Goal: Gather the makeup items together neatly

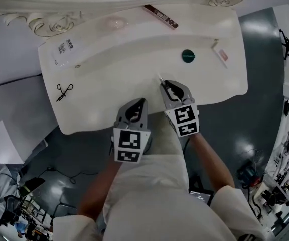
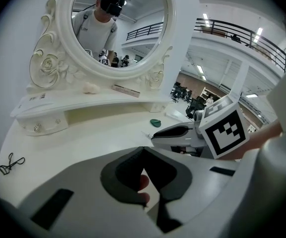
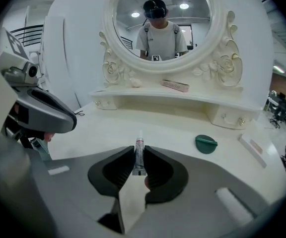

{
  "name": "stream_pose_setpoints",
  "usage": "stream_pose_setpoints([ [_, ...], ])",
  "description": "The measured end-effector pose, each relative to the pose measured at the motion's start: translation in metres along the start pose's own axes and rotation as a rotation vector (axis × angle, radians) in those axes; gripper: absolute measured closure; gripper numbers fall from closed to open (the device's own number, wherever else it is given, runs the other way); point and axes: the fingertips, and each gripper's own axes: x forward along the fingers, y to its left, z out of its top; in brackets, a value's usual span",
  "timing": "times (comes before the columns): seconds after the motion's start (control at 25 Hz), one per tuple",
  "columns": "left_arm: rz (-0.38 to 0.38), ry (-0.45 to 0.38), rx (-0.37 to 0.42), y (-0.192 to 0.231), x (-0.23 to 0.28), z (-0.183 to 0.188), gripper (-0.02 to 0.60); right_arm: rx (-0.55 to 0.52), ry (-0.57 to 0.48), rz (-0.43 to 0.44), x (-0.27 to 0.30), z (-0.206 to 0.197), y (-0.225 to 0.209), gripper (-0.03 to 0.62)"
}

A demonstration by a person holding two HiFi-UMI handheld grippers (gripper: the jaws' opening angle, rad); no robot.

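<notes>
My right gripper (image 3: pixel 139 155) is shut on a small slim tube (image 3: pixel 139 148) with a white tip, held just above the white vanity table (image 1: pixel 99 109) near its front edge. In the head view the right gripper (image 1: pixel 163 85) is front centre. My left gripper (image 1: pixel 141 102) is beside it to the left, over the table's front edge. Its jaws meet at the tips with nothing between them (image 2: pixel 143 148). A green round compact (image 1: pixel 187 55) lies beyond the right gripper. A pink-and-white stick (image 1: pixel 221 53) lies at the right, and a black eyelash curler (image 1: pixel 63 92) at the far left.
A raised shelf (image 1: pixel 134 34) under the oval mirror (image 3: pixel 160 21) carries a brown palette (image 1: pixel 160 15) and a pale puff (image 1: pixel 115 22). Small drawers (image 2: pixel 41 125) sit under the shelf ends. Grey floor with cables and clutter surrounds the table.
</notes>
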Motion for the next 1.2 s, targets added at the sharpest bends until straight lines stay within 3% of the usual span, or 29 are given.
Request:
stream_pose_setpoints([
  [0.56,-0.071,0.036,0.046,-0.049,0.025,0.003,0.586,0.115,-0.017,-0.122,-0.041,-0.026,-0.058,0.53],
  [1.2,-0.067,0.063,0.045,-0.084,0.049,0.006,0.586,0.191,0.027,-0.238,-0.063,-0.062,-0.123,0.53],
])
